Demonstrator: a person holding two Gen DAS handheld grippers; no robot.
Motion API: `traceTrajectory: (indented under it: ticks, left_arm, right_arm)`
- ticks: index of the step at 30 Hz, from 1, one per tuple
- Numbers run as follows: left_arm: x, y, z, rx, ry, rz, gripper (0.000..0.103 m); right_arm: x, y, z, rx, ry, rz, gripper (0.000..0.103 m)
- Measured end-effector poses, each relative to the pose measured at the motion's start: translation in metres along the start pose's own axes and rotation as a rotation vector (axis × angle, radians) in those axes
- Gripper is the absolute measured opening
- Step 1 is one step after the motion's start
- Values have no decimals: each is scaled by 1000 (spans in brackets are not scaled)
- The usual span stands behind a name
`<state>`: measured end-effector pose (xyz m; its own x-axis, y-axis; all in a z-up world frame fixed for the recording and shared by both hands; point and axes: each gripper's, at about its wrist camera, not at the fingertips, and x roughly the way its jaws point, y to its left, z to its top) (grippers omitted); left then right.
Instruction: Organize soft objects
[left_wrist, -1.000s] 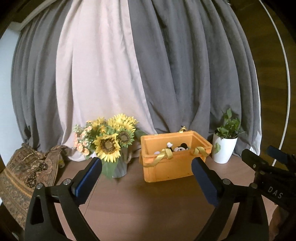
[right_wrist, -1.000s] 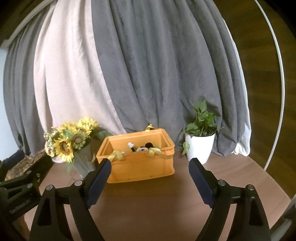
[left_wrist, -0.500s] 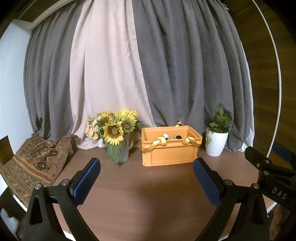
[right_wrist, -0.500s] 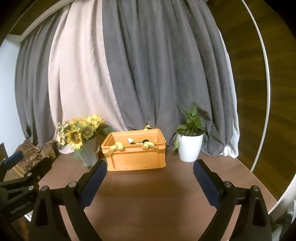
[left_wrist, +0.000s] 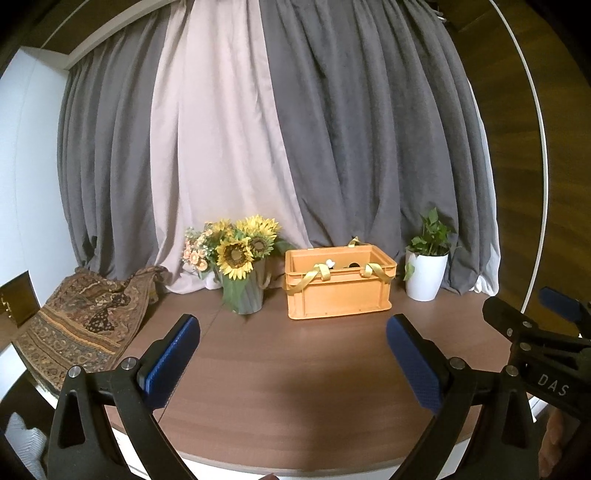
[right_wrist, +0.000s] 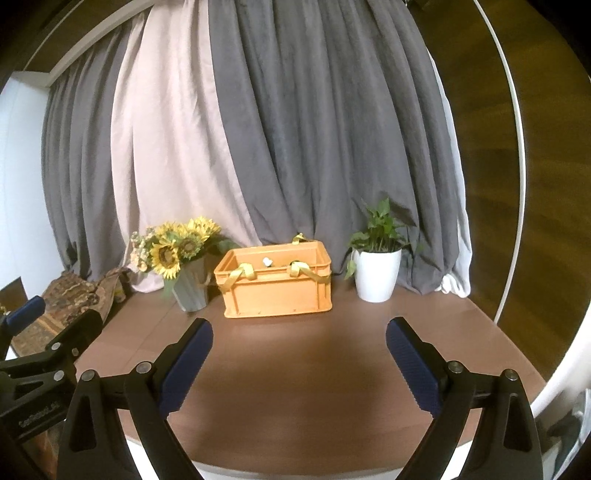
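Two grippers spread empty, left gripper (left_wrist: 293, 334), right gripper (right_wrist: 299, 338), one orange crate (right_wrist: 275, 282), two plants

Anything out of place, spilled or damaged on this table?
Nothing stands out. The orange plastic crate, grey vase of sunflowers and white potted plant stand upright on the brown table.

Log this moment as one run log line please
left gripper: open, empty | right gripper: open, empty | orange crate: on table, soft toy inside, yellow straps over rim | phase: clear of crate
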<state>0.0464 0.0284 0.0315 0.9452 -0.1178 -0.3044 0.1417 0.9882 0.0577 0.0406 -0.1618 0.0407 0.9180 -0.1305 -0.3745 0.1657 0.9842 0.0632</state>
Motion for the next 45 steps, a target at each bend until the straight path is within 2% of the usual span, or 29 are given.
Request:
traceTrajectory:
  ticks: [14,45]
  left_arm:
    - [-18,-5,-3,11,-14,12,103]
    - [-22,-15,-7,21,-12,8,103]
  right_arm:
    - [-14,-1,-4,-7,-6,7,96]
    - [-23,-4,-11,3,0,-6,96]
